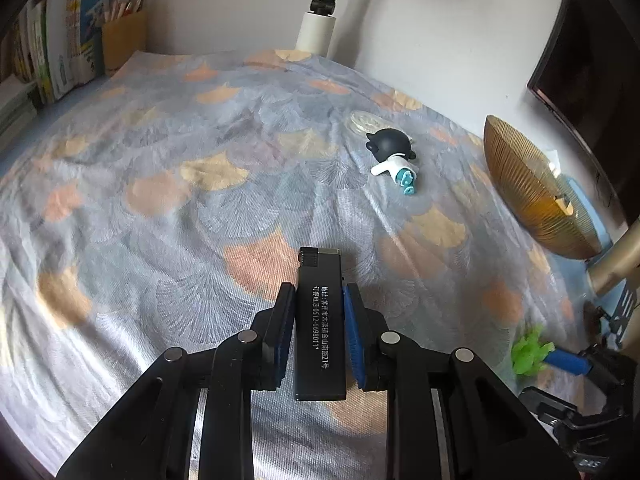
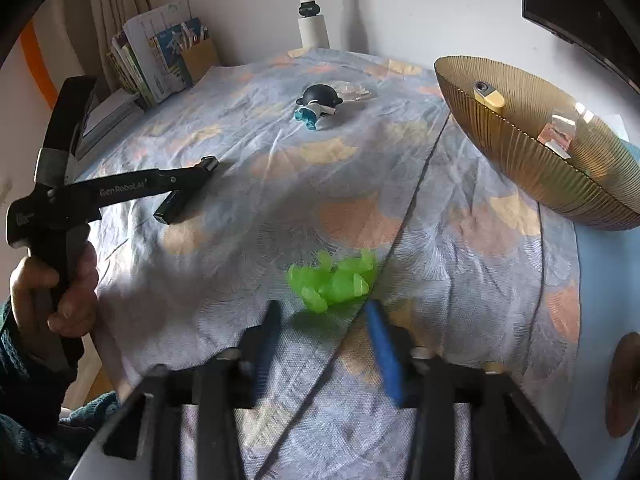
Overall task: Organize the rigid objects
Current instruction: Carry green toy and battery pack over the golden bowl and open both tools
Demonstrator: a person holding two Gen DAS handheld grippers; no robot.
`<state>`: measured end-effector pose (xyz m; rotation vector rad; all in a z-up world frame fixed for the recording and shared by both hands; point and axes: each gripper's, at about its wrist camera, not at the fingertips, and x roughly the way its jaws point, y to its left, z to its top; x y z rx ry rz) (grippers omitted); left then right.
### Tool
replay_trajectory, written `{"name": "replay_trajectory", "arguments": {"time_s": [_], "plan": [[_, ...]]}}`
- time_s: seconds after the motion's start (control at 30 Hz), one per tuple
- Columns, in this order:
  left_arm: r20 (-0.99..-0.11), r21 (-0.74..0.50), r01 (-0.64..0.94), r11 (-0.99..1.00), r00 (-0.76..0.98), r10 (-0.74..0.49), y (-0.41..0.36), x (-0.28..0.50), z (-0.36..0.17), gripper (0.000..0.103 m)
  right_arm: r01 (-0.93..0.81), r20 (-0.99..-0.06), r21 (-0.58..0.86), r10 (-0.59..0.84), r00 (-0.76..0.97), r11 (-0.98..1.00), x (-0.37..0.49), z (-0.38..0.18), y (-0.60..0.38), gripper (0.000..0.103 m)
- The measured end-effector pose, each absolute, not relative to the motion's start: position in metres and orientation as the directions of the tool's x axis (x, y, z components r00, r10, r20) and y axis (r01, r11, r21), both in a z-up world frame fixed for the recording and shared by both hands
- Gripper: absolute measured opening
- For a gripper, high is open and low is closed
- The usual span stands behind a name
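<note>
My left gripper (image 1: 319,290) is shut on a black lighter (image 1: 320,324) with white print and holds it above the patterned cloth; it also shows in the right wrist view (image 2: 182,196). My right gripper (image 2: 324,306) is open, its fingers either side of a green spiky toy (image 2: 334,280) lying on the cloth just ahead; the toy also shows in the left wrist view (image 1: 528,350). A dark round figurine with a teal base (image 1: 394,152) lies on its side further back. An amber ribbed bowl (image 2: 532,160) at the right holds a few small items.
A clear round lid (image 1: 366,122) lies behind the figurine. Books and a pencil box (image 1: 80,40) stand at the back left. A white lamp post (image 1: 320,20) rises at the back. A dark monitor (image 1: 580,60) hangs at the right.
</note>
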<state>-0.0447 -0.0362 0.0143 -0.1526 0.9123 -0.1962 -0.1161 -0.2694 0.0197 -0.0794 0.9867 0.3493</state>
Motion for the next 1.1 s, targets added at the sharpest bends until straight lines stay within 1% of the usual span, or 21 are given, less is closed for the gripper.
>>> {"name": "replay_trajectory", "arguments": {"time_s": [0.1, 0.23, 0.27, 0.3, 0.37, 0.5, 0.57, 0.67, 0.77, 0.9, 1.0, 1.1], "plan": [[-0.77, -0.206, 0.103, 0.973, 0.597, -0.226, -0.038, -0.044, 0.014, 0.022, -0.328, -0.82, 0.084, 0.252, 0.514, 0.941, -0.114, 0.023, -0.262, 0.056], [-0.768, -0.216, 0.105, 0.971, 0.596, -0.235, -0.037, -0.044, 0.014, 0.022, -0.285, -0.83, 0.056, 0.203, 0.519, 0.957, -0.102, 0.016, -0.256, 0.056], [-0.767, -0.223, 0.107, 0.969, 0.594, -0.242, -0.037, -0.044, 0.014, 0.021, -0.281, -0.83, 0.044, 0.192, 0.524, 0.959, -0.101, 0.015, -0.254, 0.048], [-0.767, -0.225, 0.109, 0.968, 0.593, -0.245, -0.037, -0.044, 0.014, 0.021, -0.286, -0.825, 0.022, 0.179, 0.536, 0.958, -0.102, 0.015, -0.253, 0.047], [-0.761, -0.228, 0.119, 0.966, 0.597, -0.253, -0.039, -0.046, 0.017, 0.021, -0.298, -0.821, -0.022, 0.153, 0.55, 0.954, -0.106, 0.016, -0.25, 0.046], [-0.73, -0.263, 0.153, 0.953, 0.614, -0.3, -0.045, -0.048, 0.031, 0.021, -0.286, -0.802, -0.016, 0.159, 0.576, 0.958, -0.112, 0.026, -0.261, 0.046], [-0.713, -0.264, 0.181, 0.947, 0.625, -0.319, -0.053, -0.047, 0.045, 0.021, -0.261, -0.783, -0.031, 0.139, 0.606, 0.965, -0.115, 0.04, -0.272, 0.046], [-0.665, -0.251, 0.244, 0.937, 0.66, -0.351, -0.074, -0.041, 0.078, 0.021, -0.225, -0.743, -0.043, 0.119, 0.659, 0.973, -0.117, 0.067, -0.292, 0.046], [-0.613, -0.266, 0.324, 0.908, 0.67, -0.419, -0.104, -0.028, 0.113, 0.021, -0.151, -0.678, -0.084, 0.055, 0.733, 0.985, -0.117, 0.104, -0.313, 0.046], [-0.566, -0.303, 0.407, 0.862, 0.651, -0.506, -0.156, -0.001, 0.147, 0.021, -0.02, -0.607, -0.097, -0.043, 0.794, 0.995, -0.099, 0.148, -0.35, 0.046], [-0.556, -0.297, 0.452, 0.841, 0.634, -0.537, -0.196, 0.014, 0.154, 0.021, 0.075, -0.584, -0.076, -0.105, 0.805, 0.994, -0.081, 0.167, -0.375, 0.046], [-0.574, -0.303, 0.488, 0.819, 0.593, -0.565, -0.228, 0.023, 0.144, 0.021, 0.123, -0.594, -0.048, -0.127, 0.795, 0.991, -0.065, 0.168, -0.395, 0.046]]}}
